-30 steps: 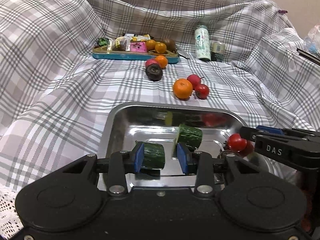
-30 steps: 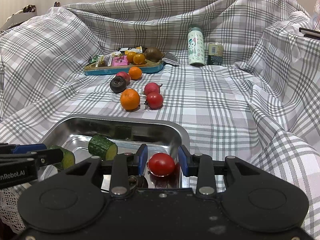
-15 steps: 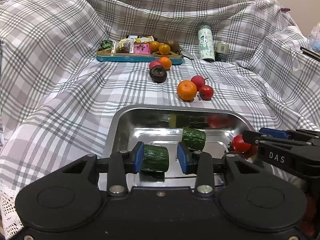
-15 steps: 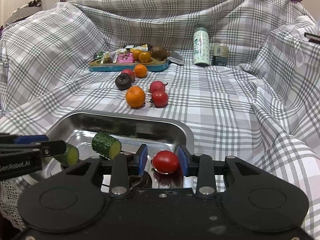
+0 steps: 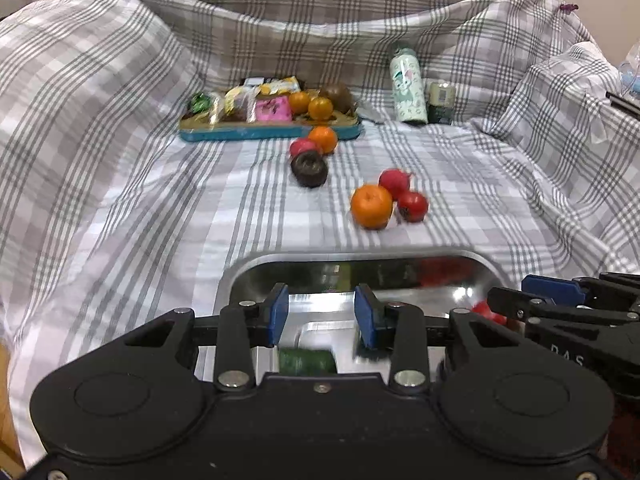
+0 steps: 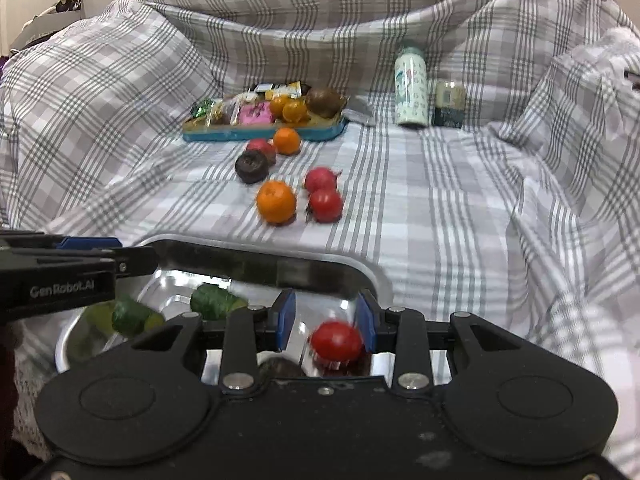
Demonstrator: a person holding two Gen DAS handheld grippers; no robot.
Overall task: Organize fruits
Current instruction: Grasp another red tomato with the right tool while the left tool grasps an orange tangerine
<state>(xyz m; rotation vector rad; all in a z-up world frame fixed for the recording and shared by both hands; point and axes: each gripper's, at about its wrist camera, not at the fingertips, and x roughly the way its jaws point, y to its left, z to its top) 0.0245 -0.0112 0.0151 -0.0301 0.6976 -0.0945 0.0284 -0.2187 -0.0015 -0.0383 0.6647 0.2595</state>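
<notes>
— Where are you in the sorting?

— Both drops look made, I think. My left gripper (image 5: 321,317) is spread with nothing between its pads; a cucumber piece (image 5: 307,361) lies below it in the steel tray (image 5: 256,276). My right gripper (image 6: 326,321) is spread too, and the tomato (image 6: 337,341) sits in the tray between its pads; whether a pad touches it I cannot tell.

— And next?

— I judge it is the loose fruit on the checked cloth (image 6: 460,208): the orange (image 6: 276,202) and the two red fruits (image 6: 325,194) just beside it. I'd lift clear of the tray rim first, then reach forward.
</notes>
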